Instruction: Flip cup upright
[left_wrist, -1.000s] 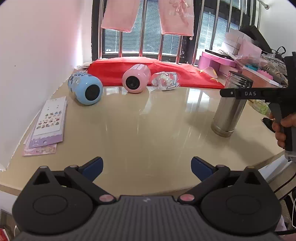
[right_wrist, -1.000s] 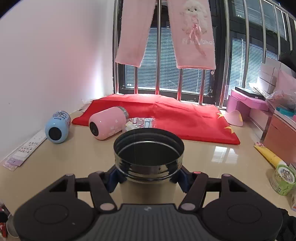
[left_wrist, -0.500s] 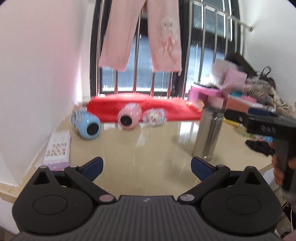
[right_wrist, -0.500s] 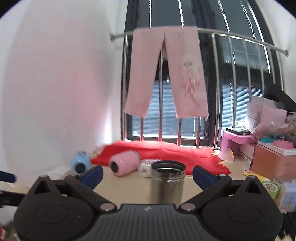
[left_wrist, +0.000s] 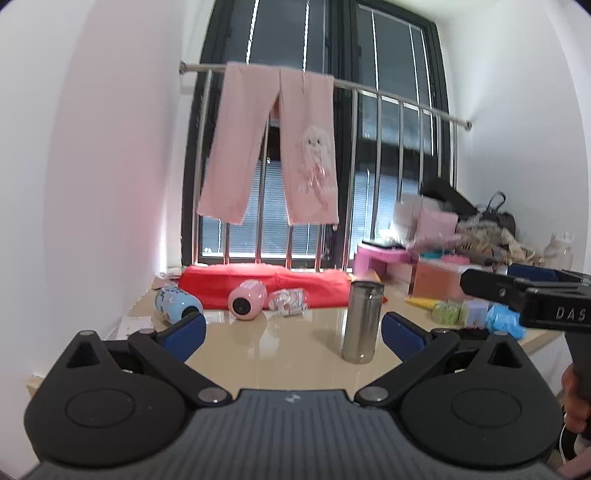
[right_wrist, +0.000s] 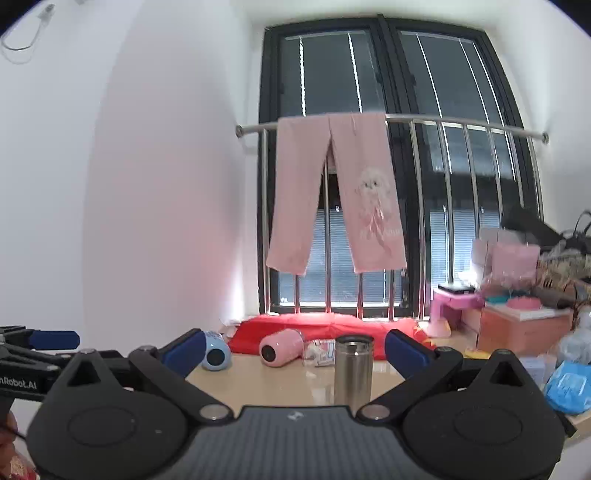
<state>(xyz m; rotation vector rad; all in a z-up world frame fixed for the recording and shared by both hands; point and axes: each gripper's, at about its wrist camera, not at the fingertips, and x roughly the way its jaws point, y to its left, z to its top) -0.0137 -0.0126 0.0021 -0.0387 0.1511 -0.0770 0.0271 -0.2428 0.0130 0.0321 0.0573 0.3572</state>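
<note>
Both hand-held grippers hang above the near edge of a glossy beige table (left_wrist: 295, 354), each with its blue-padded jaws spread wide and nothing between them; the right gripper (right_wrist: 295, 349) looks straight at a steel cup (right_wrist: 352, 371) that stands upright, mouth up, on the table, apart from its fingers, so the flip appears done for this one and the wide jaws read as a release; the left gripper (left_wrist: 293, 328) is likewise empty, the same steel cup (left_wrist: 362, 321) to the right of its centre line and well beyond its pads. Farther back, near a red cloth (left_wrist: 266, 282) bunched under the window bars, a pink cup (left_wrist: 246, 304) and a blue cup (left_wrist: 177, 304) lie on their sides with their ends toward the cameras, a crumpled plastic wrapper (left_wrist: 288, 301) beside the pink one; if more cups are to be righted, those two seem the likely candidates, and round bodies on a slick top could roll when nudged. Pink trousers (right_wrist: 332, 195) hang from the rail overhead, well clear of the work; boxes and clutter crowd the right side.
</note>
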